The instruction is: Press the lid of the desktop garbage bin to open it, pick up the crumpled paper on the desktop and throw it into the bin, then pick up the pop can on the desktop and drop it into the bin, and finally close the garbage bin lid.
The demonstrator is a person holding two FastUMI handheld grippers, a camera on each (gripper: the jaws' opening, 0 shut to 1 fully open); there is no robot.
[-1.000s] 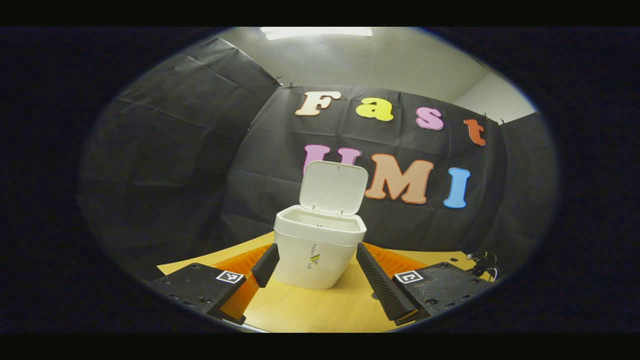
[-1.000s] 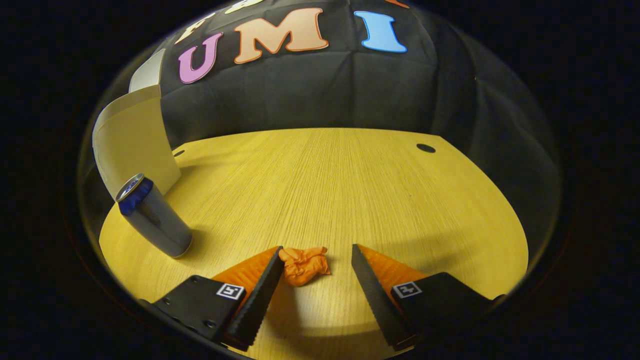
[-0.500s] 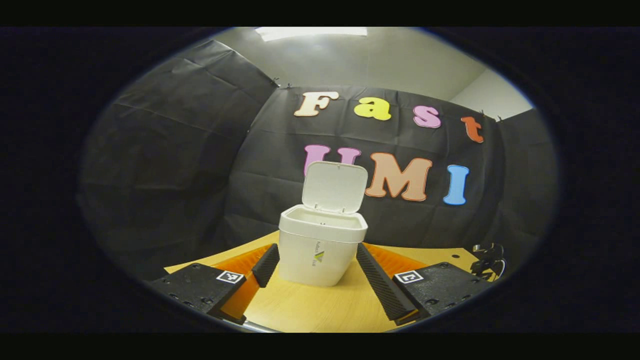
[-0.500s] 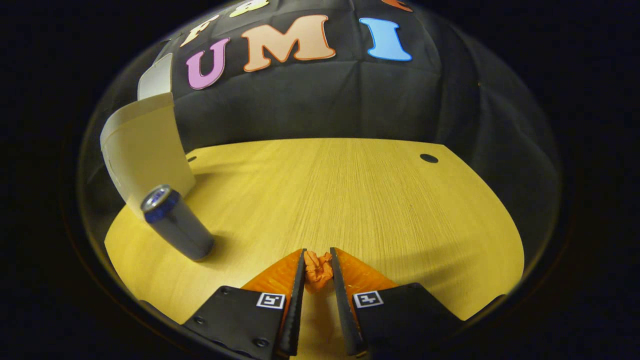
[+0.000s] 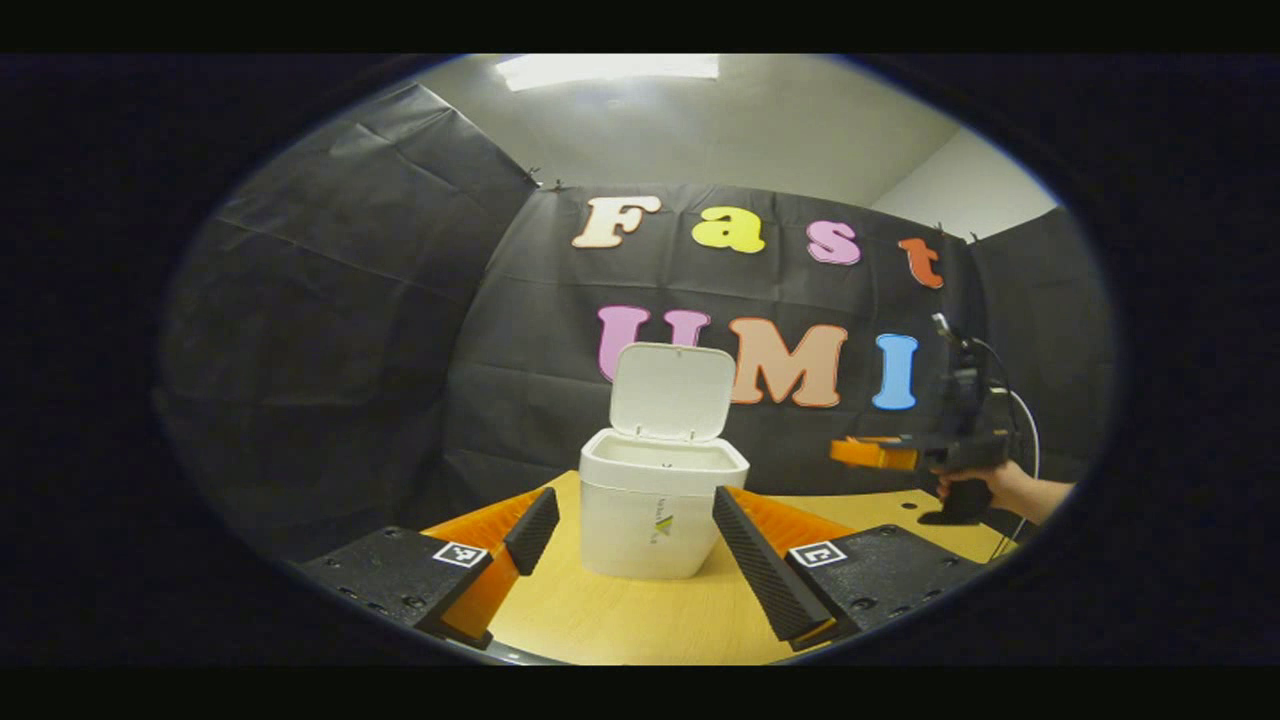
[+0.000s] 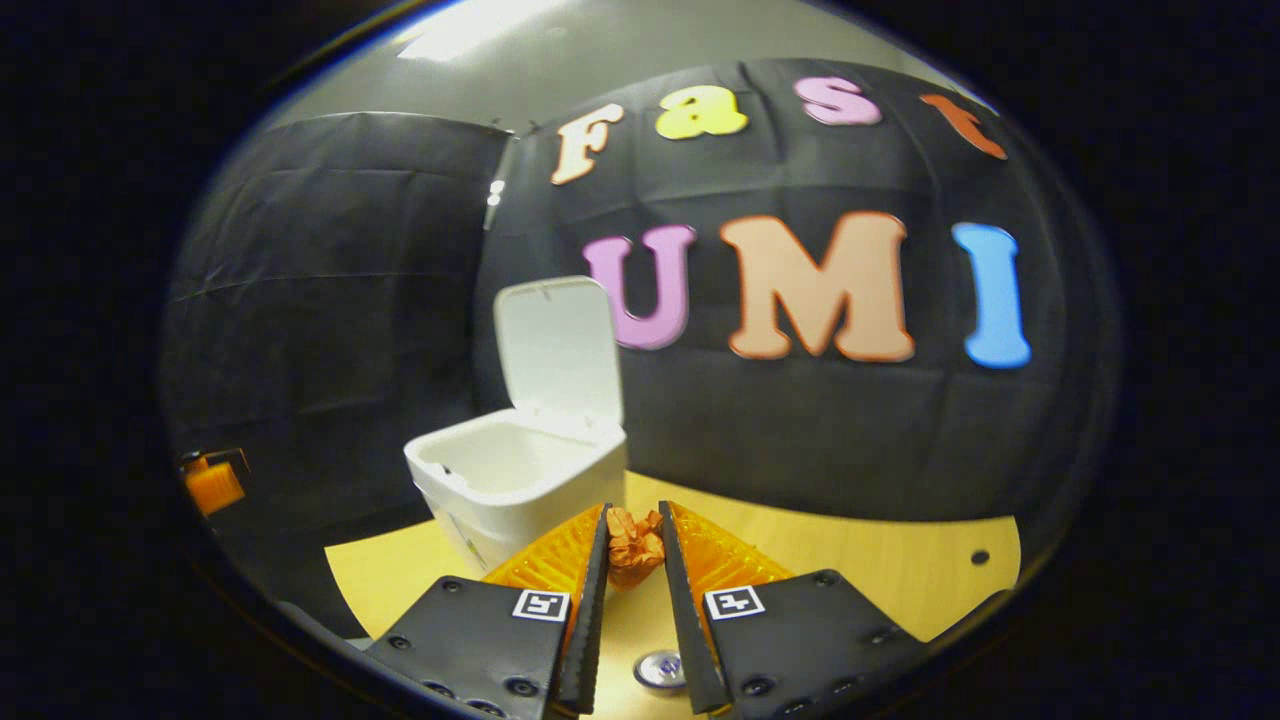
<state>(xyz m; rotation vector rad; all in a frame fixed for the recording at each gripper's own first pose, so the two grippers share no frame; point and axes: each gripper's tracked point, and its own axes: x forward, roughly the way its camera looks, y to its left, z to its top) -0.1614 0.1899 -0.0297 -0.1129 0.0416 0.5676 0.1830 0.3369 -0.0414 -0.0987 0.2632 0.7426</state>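
Crumpled paper (image 6: 635,545) is sitting pinched between the two fingers of our right gripper (image 6: 634,560), both of them pressing on its sides; it is a small orange wad, wrinkled and folded in on itself, bulging slightly above the fingertips. We are holding it off the wooden desktop (image 6: 880,570), lifted near the front right corner of the desktop garbage bin (image 6: 520,485). In the right gripper view the white bin is standing with its lid (image 6: 555,350) tilted up and back on the hinge, showing the pale hollow inside. Below the wad, between our right fingers, we are seeing the round silver top of the pop can (image 6: 660,668) standing on the desktop. In the left gripper view our left gripper (image 5: 630,545) is hovering with its fingers spread apart and gripping nothing; the bin (image 5: 655,520) is showing between them, farther off, with a small mark on its front wall and the lid (image 5: 672,392) upright behind the opening. Farther right in that view, a hand (image 5: 1005,490) is holding the right gripper (image 5: 875,453) level above the desktop (image 5: 640,620).
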